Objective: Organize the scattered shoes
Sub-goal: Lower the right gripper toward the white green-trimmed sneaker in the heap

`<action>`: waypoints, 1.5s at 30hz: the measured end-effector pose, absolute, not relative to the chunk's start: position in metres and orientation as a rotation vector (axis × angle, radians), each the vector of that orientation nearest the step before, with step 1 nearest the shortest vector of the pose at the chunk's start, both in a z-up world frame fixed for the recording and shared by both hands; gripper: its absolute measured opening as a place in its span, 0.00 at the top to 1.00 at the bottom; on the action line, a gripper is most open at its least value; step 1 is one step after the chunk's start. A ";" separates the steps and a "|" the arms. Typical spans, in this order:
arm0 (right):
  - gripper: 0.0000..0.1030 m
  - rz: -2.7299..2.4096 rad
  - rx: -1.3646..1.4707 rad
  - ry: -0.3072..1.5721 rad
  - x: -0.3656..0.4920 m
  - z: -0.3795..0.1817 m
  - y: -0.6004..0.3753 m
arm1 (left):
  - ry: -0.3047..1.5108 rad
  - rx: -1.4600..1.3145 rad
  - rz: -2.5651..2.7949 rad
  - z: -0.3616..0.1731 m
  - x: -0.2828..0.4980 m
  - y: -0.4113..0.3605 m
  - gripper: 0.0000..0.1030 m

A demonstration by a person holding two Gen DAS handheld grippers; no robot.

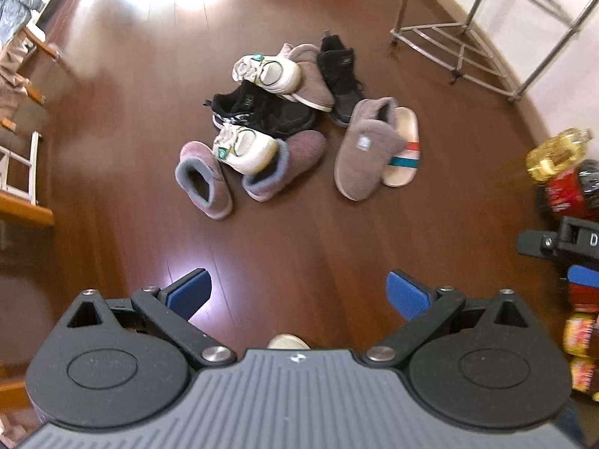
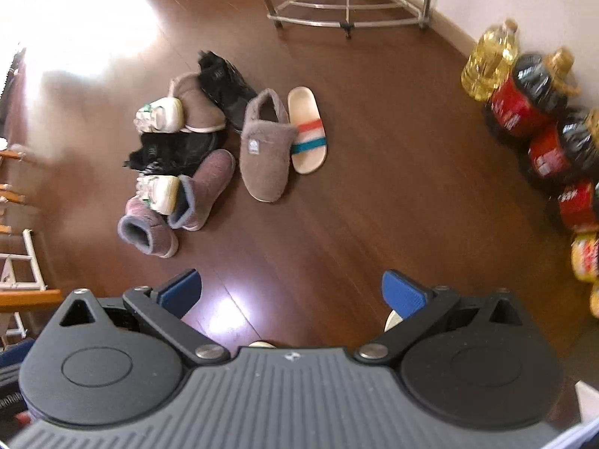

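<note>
Shoe pile (image 1: 277,123): heaped on dark wood floor (image 1: 299,232), at 12 o'clock from both grippers, well apart from them.
White sneakers (image 1: 267,73): two, one atop pile's far side, other (image 1: 245,147) resting across mauve boot slippers (image 1: 204,179).
Black sneakers (image 1: 262,110): mid-pile; second one (image 1: 340,75) at far edge.
Taupe slipper (image 2: 266,146): at 3 o'clock of pile, touching striped slide sandal (image 2: 307,131) (red and teal bands).
Left gripper (image 1: 299,293): spread wide, holding nothing.
Right gripper (image 2: 292,292): likewise spread, empty.
Bottles (image 2: 531,93): at 2 o'clock, along wall.
Metal rack (image 2: 348,3): at 12 o'clock, beyond pile.
</note>
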State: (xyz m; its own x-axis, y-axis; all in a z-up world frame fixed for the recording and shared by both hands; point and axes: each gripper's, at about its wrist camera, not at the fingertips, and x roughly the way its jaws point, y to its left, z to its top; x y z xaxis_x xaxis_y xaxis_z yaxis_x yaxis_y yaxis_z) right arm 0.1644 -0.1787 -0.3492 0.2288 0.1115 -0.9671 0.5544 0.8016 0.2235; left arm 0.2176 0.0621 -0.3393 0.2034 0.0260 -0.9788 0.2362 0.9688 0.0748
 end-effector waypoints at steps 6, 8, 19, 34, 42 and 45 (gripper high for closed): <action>0.01 -0.249 0.495 1.295 0.184 -0.466 -0.158 | 1.360 0.153 -0.108 -0.456 0.236 0.068 0.02; 0.01 -0.223 0.458 1.283 0.191 -0.504 -0.149 | 1.355 0.129 -0.123 -0.491 0.240 0.067 0.02; 0.13 0.004 0.260 1.119 0.254 -0.545 -0.149 | 1.356 0.089 -0.188 -0.583 0.273 0.075 0.02; 0.19 0.177 0.333 0.949 0.281 -0.529 -0.129 | 1.245 0.022 -0.121 -0.578 0.286 0.106 0.02; 0.21 0.237 0.140 0.992 0.308 -0.546 -0.111 | 1.181 -0.033 -0.059 -0.573 0.291 0.141 0.02; 0.33 0.242 -0.010 1.010 0.338 -0.575 -0.103 | 1.103 0.012 -0.007 -0.570 0.300 0.157 0.02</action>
